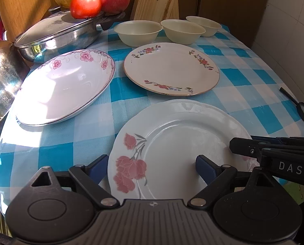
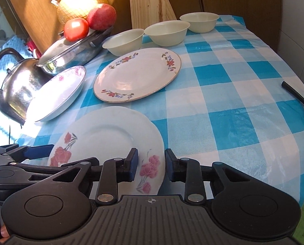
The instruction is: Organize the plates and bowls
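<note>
A white plate with pink roses (image 1: 182, 143) lies at the table's near edge; it also shows in the right wrist view (image 2: 109, 134). My left gripper (image 1: 152, 166) is open, its fingers straddling the plate's left rim. My right gripper (image 2: 151, 164) is open, its fingers either side of the plate's right rim. A gold-rimmed floral plate (image 1: 170, 67) (image 2: 137, 73) lies in the middle. A deep pink-flowered dish (image 1: 66, 85) (image 2: 58, 94) leans at the left. Three cream bowls (image 1: 138, 32) (image 2: 165, 32) stand in a row at the back.
A lidded steel pan (image 1: 58, 34) carries a tomato (image 1: 85, 5) and other fruit. A steel kettle (image 2: 19, 85) stands at the left. A black magnifying glass (image 1: 303, 110) lies at the right edge. A wooden board (image 2: 150, 2) leans at the back. The tablecloth (image 2: 223, 102) is blue-checked.
</note>
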`<state>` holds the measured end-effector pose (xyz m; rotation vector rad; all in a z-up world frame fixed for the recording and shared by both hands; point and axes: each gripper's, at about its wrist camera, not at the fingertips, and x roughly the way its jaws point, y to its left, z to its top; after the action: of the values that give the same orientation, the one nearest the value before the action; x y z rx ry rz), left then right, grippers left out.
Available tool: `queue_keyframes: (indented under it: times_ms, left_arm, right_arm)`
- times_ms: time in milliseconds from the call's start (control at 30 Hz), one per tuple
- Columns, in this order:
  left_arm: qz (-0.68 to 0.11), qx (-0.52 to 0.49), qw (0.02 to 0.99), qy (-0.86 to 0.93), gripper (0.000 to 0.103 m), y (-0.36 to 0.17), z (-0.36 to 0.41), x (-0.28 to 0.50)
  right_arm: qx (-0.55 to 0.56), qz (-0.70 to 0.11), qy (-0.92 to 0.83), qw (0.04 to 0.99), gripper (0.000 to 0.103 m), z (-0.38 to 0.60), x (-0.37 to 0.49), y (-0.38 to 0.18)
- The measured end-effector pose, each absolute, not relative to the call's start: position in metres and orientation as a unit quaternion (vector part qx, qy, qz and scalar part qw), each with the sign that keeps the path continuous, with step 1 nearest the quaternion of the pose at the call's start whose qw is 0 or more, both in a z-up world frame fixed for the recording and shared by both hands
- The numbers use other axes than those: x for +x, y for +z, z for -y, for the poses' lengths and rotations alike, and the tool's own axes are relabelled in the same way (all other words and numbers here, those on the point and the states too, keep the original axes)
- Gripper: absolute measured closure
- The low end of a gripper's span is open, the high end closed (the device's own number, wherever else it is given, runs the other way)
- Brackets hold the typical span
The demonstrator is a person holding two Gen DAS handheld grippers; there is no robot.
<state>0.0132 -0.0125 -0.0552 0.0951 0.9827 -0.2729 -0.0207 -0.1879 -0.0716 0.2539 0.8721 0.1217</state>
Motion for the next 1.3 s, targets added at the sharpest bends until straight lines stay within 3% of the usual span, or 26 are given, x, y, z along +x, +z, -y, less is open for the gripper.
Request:
queue_keyframes:
  times_ms: [500,733,1300]
  left_arm:
    - [-0.46,0.028,0.876,-0.143,0.02,-0.04,0.013,0.032]
    - [-0.43,0.013,0.89,-0.153,0.02,-0.011,0.023,0.09]
    - [-0.478,-0.021,0.859,-0.182,0.017,-0.05,0.027,0.202]
  right_arm:
    - [0.137,-0.43,0.053,0.891,0.065,0.203,-0.001,-0.069]
    - [0.144,-0.401,0.027,0.904,0.053,0.218,0.014,-0.053]
    - [0.251,-0.421,0.026,0.871,0.051,0.244,0.094,-0.07]
